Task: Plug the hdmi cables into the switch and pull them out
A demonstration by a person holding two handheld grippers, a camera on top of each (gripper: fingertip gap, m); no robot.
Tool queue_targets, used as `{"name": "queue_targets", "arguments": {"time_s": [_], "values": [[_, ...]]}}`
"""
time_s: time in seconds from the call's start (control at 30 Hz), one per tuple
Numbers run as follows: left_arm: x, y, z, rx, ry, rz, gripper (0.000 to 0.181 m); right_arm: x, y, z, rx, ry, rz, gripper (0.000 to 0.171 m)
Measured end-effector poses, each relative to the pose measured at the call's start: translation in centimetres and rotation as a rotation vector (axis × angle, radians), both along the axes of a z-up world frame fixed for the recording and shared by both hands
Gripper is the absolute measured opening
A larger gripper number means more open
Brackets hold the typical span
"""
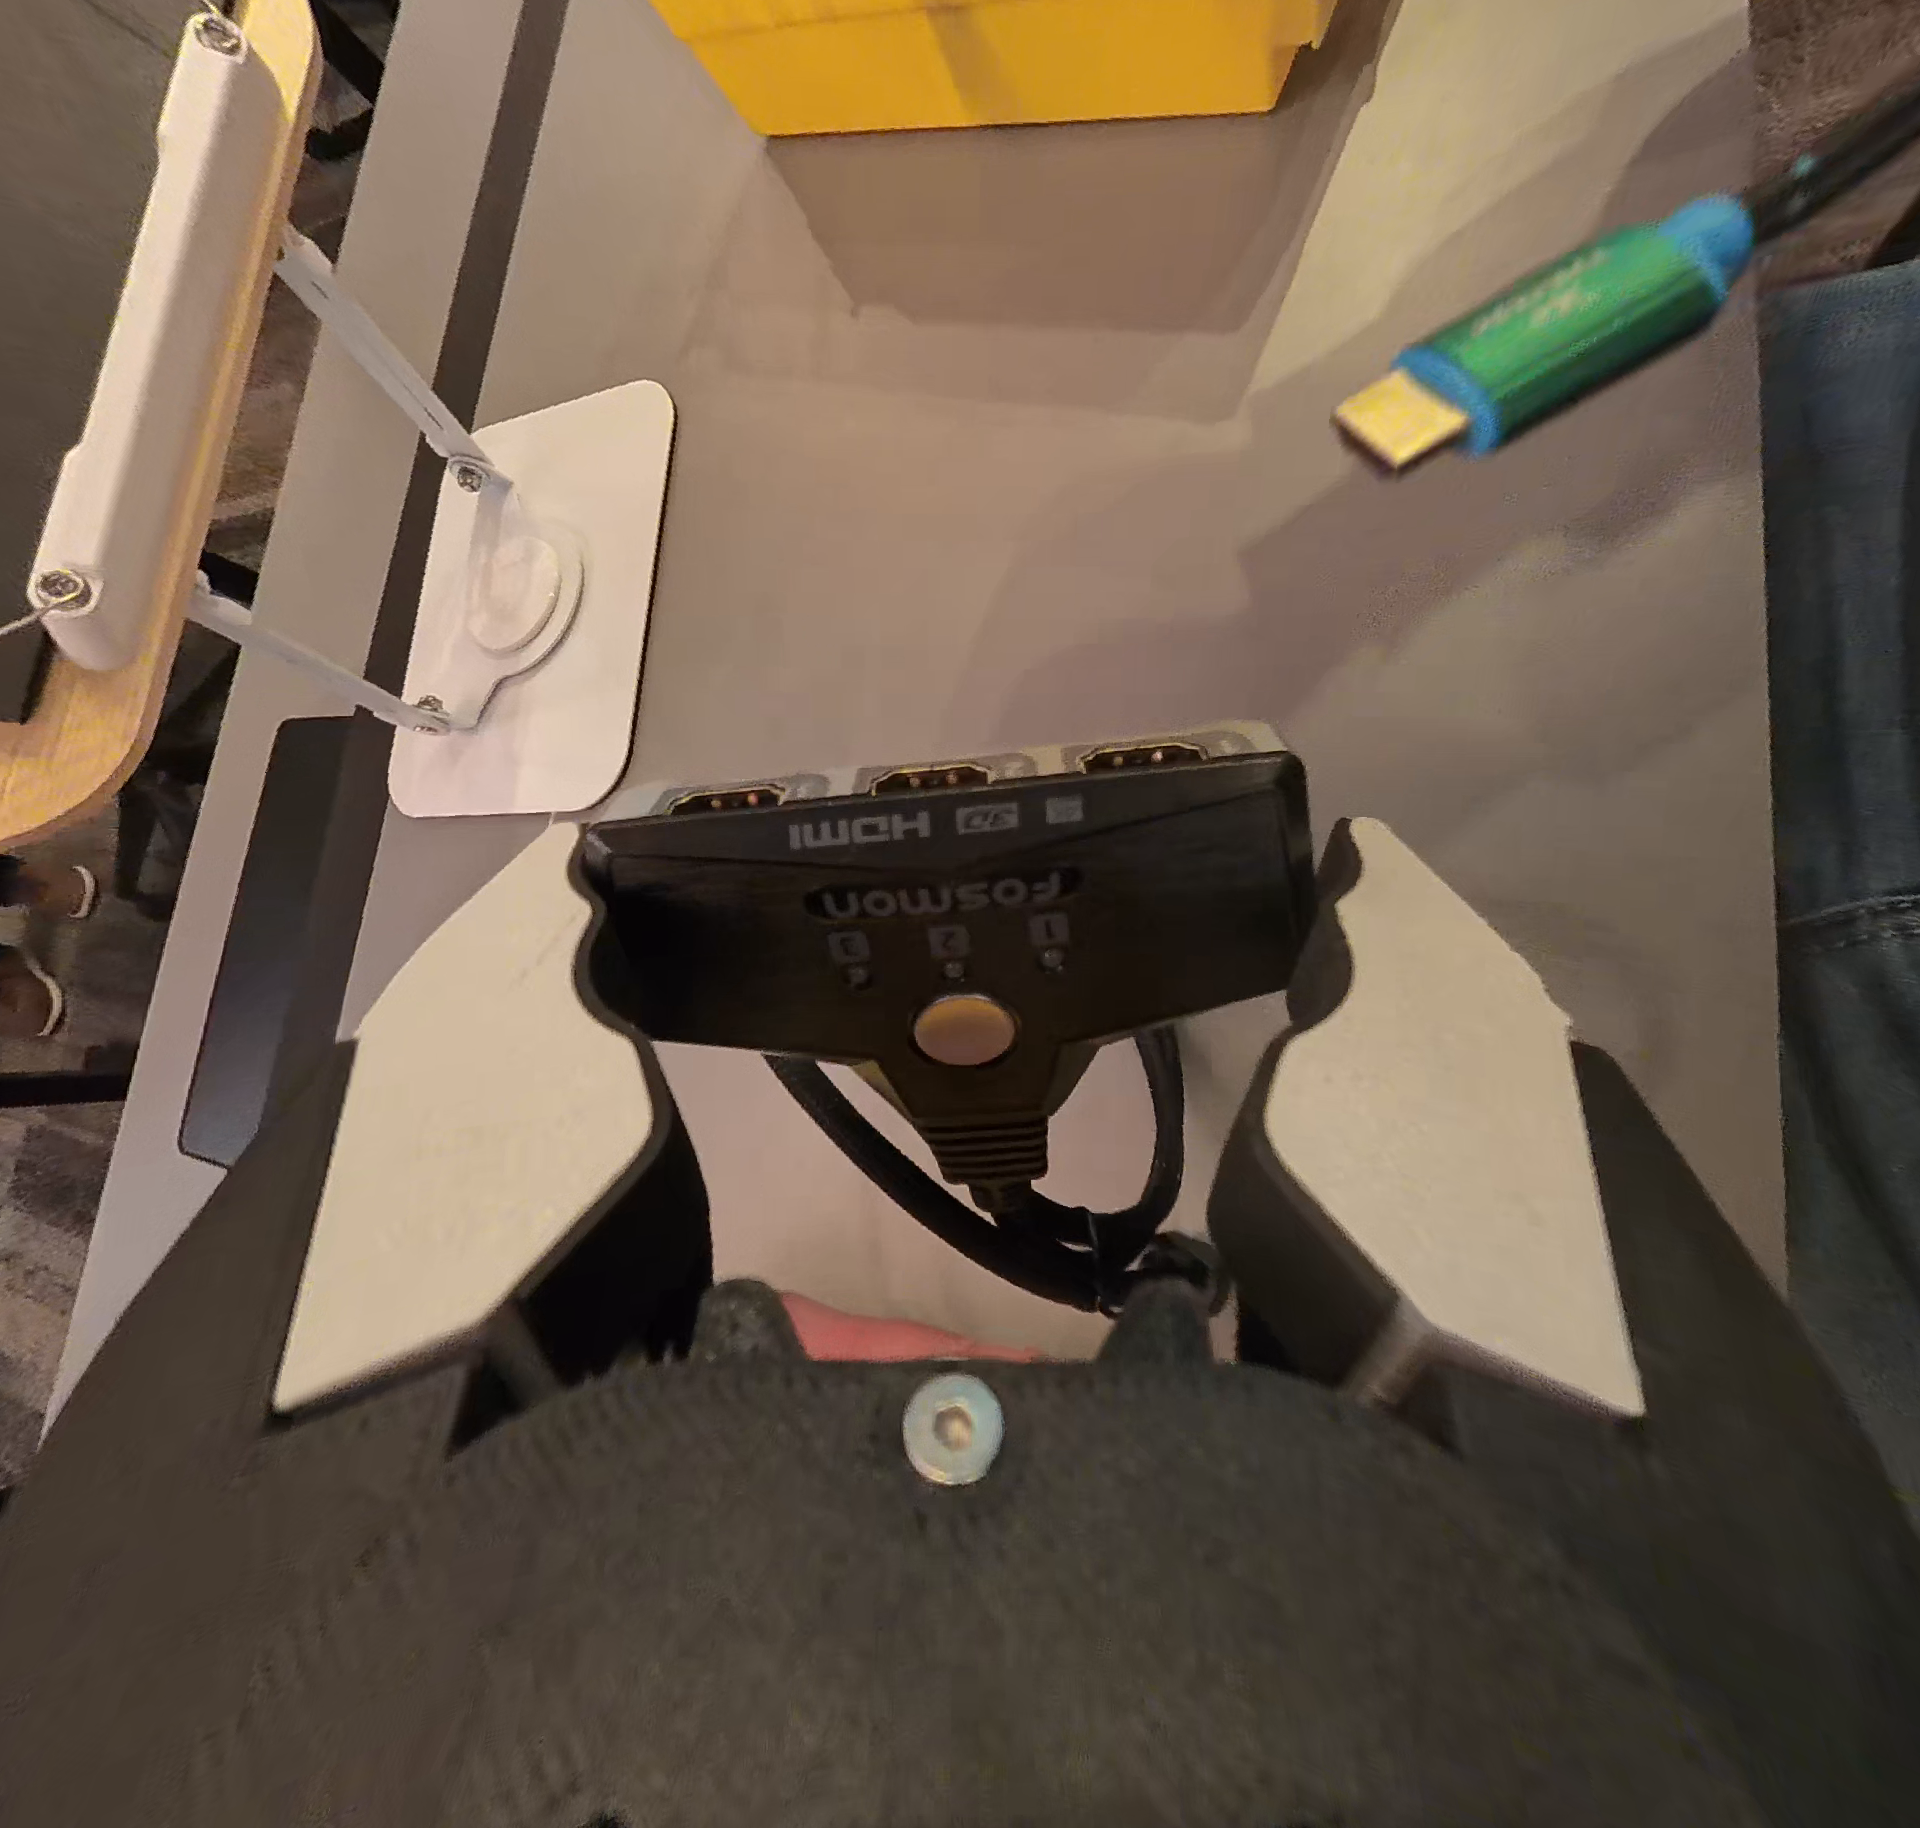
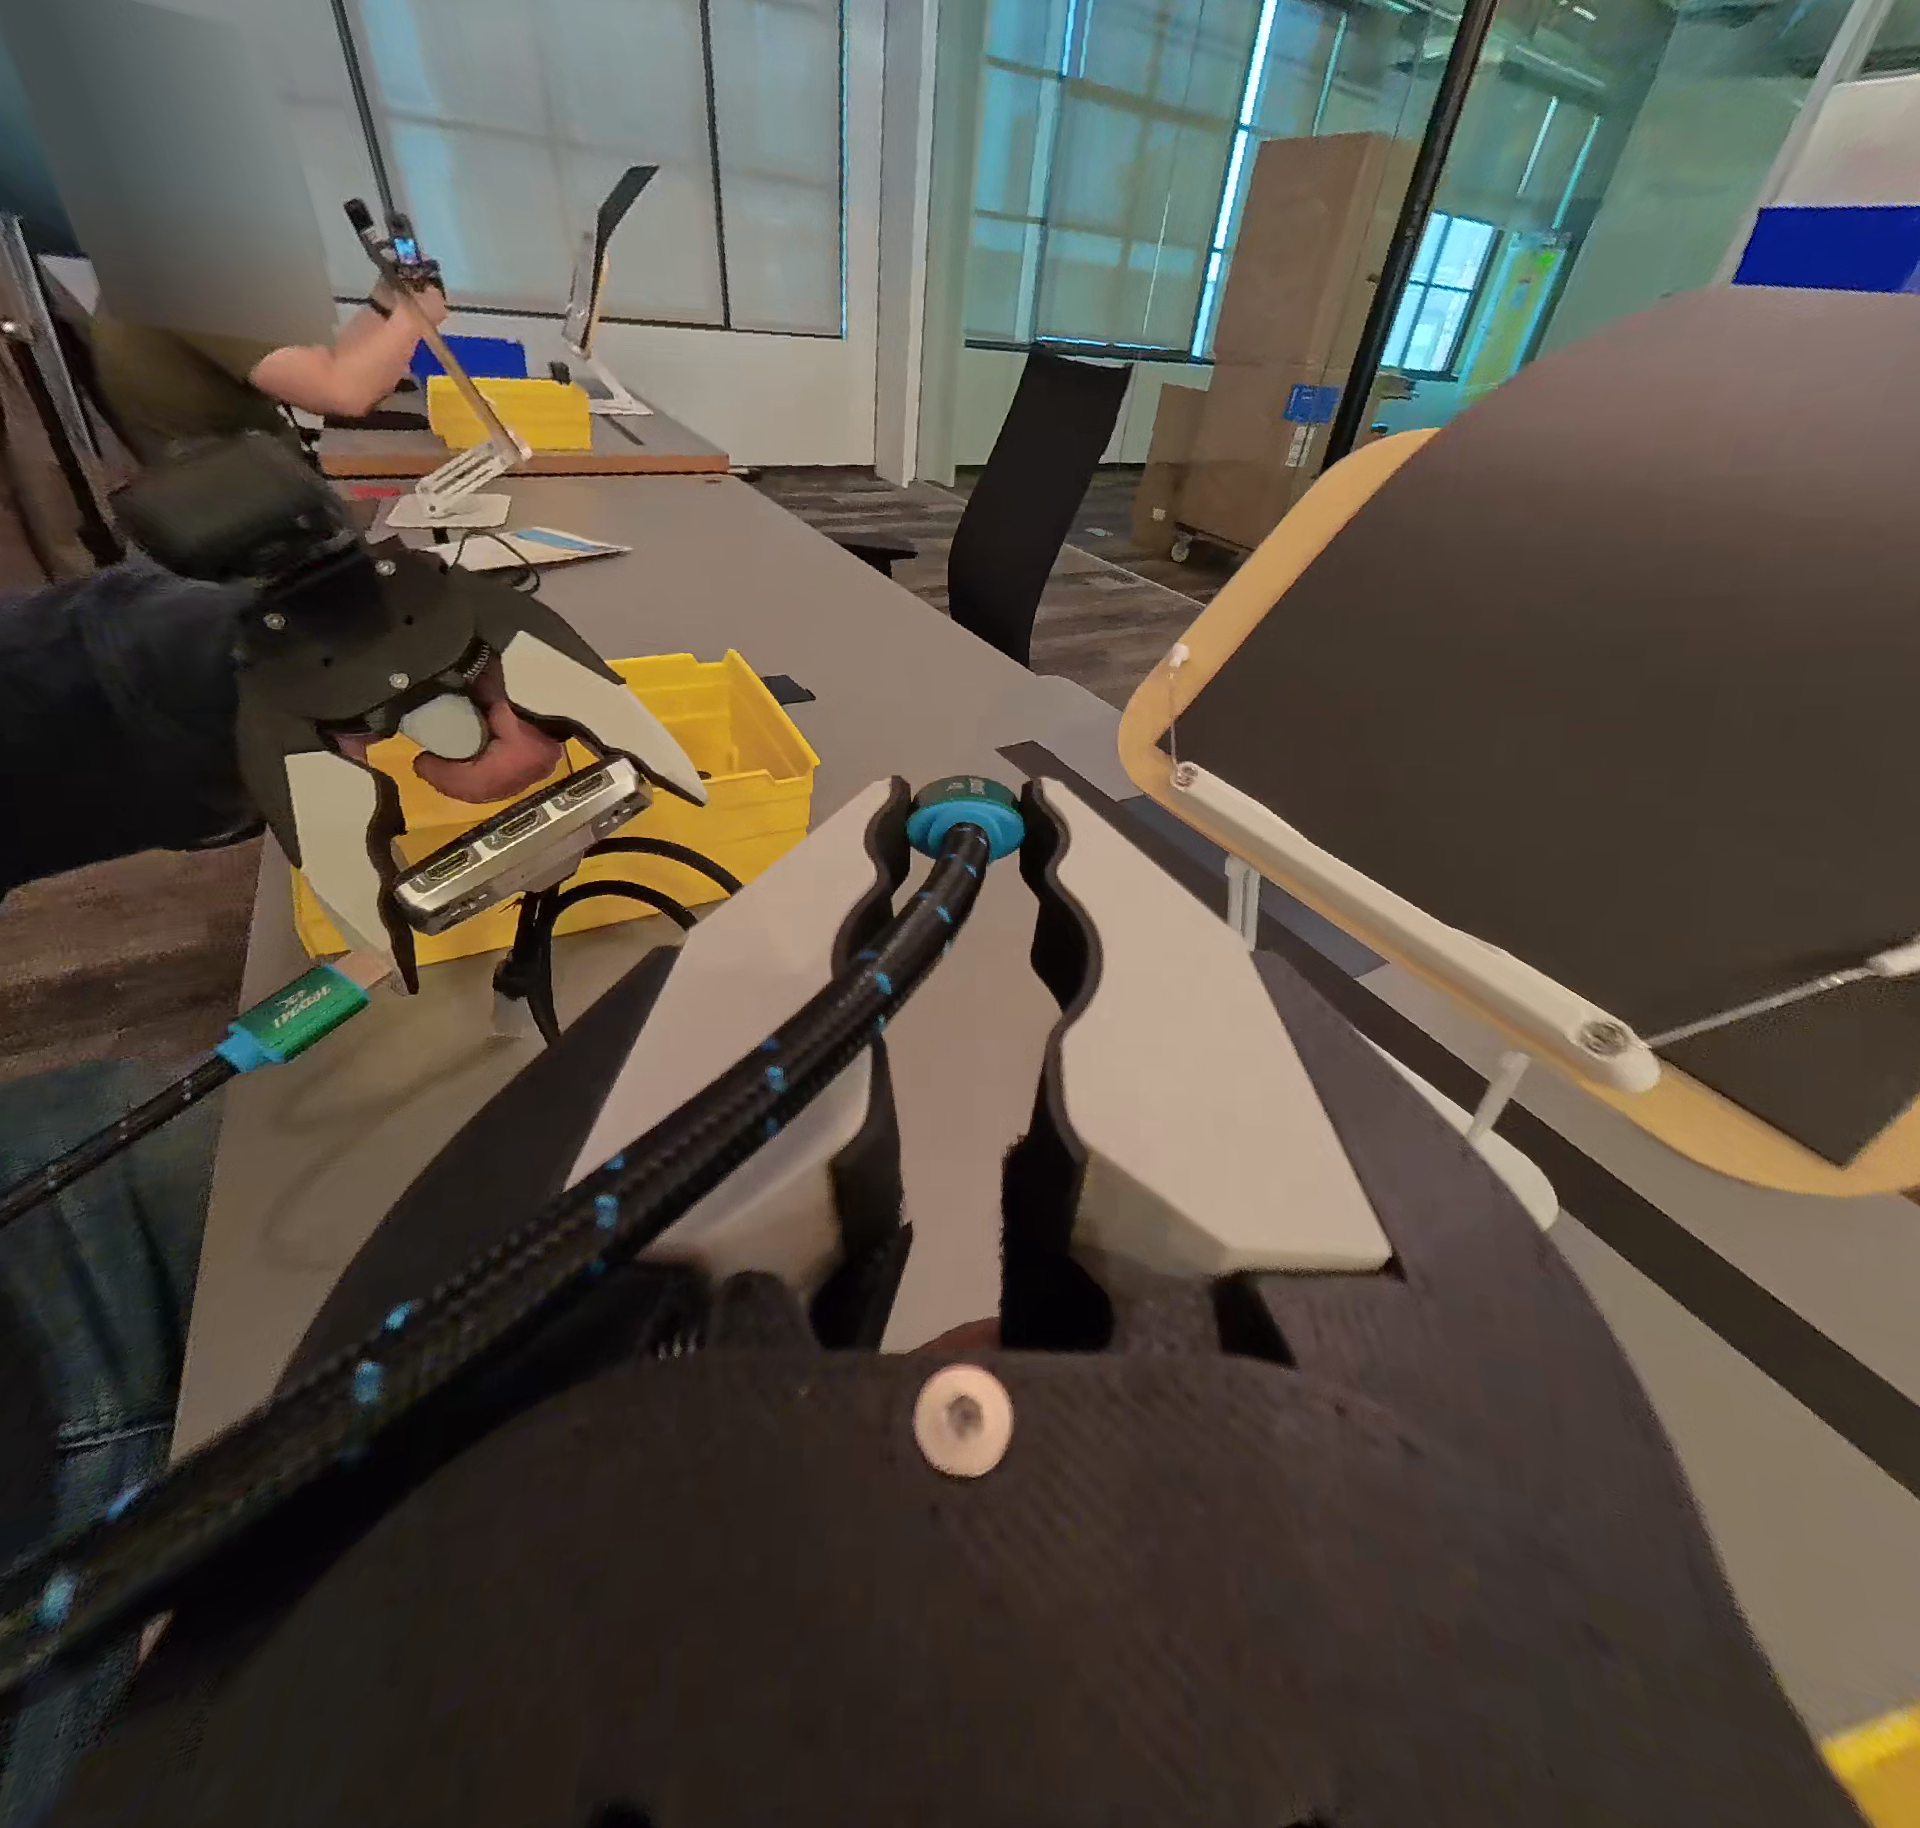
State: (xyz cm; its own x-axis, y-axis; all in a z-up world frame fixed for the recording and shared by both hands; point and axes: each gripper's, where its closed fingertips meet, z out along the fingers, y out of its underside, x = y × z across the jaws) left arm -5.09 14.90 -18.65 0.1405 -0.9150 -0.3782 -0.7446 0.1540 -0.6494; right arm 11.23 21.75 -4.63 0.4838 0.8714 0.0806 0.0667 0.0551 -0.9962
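So here's where we're at: our left tongs [image 1: 951,937] are clamped around the sides of the black HDMI switch [image 1: 940,905], holding it up off the grey counter [image 1: 935,583] with its three ports facing away from us. All three ports look empty from both views, so nothing is plugged in right now.

Our right tongs [image 2: 961,812] are closed on a green-and-blue HDMI plug [image 2: 961,804], gripped right at its collar, with the braided cable [image 2: 727,1113] trailing back over the tongs. The plug's tip is hidden from that view, so we can't tell how it's lined up.

There's a second green plug [image 1: 1538,350] hanging loose off to the right of the switch, gold tip bare. A yellow bin [image 1: 987,12] sits behind on the counter.

Our guess is that a plug-in is still ahead, then the pull-out.
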Motion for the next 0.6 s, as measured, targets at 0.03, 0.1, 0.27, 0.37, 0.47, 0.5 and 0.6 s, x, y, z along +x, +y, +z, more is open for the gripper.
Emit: {"name": "queue_targets", "arguments": {"time_s": [0.03, 0.1, 0.27, 0.37, 0.47, 0.5, 0.6], "values": [[0.1, -0.2, 0.1, 0.001, -0.013, 0.002, 0.123, 0.7, -0.1, 0.3, -0.002, 0.007, -0.009, 0.019], [0.1, -0.2, 0.1, 0.012, -0.021, 0.012, 0.123, 2.7, -0.1, 1.3, 0.009, 0.02, -0.045, 0.019], [0.4, -0.5, 0.1, 0.014, -0.047, 0.011, 0.123, 11.0, 1.2, 3.1, 0.018, -0.017, -0.289, 0.019], [0.5, -0.3, -0.2, 0.019, -0.039, 0.012, 0.123, 16.9, 2.2, 3.8, 0.083, -0.103, -0.492, 0.019], [0.7, -0.3, -0.3, 0.019, -0.042, 0.008, 0.123, 22.1, 2.7, 4.5, 0.159, -0.196, -0.675, 0.019], [0.8, -0.2, -0.3, 0.019, -0.041, 0.008, 0.123, 23.5, 2.6, 4.8, 0.182, -0.221, -0.723, 0.019], [0.9, -0.2, -0.5, 0.02, -0.04, 0.01, 0.123, 27.8, 2.5, 5.0, 0.267, -0.344, -0.901, 0.019]]}}
